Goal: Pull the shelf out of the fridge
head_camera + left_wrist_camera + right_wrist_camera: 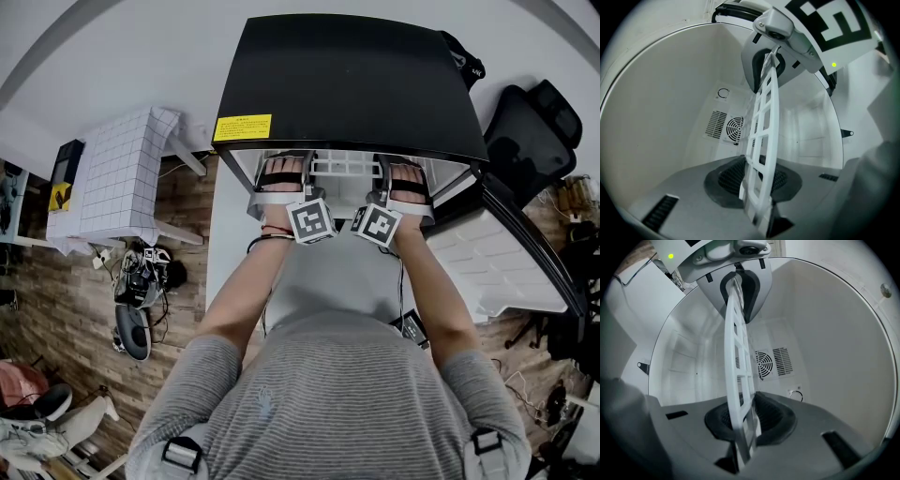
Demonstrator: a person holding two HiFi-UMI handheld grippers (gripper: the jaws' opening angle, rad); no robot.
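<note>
The fridge has a glossy black top with a yellow label at its front left corner; its inside is white. The shelf is a white grid. The left gripper and the right gripper are light grey, with dark ribbed pads and cubes of black-and-white square markers. The person's shirt has fine grey stripes. The floor shows brown wood planks; at the left of the frame, a white cloth carries a thin grid.
</note>
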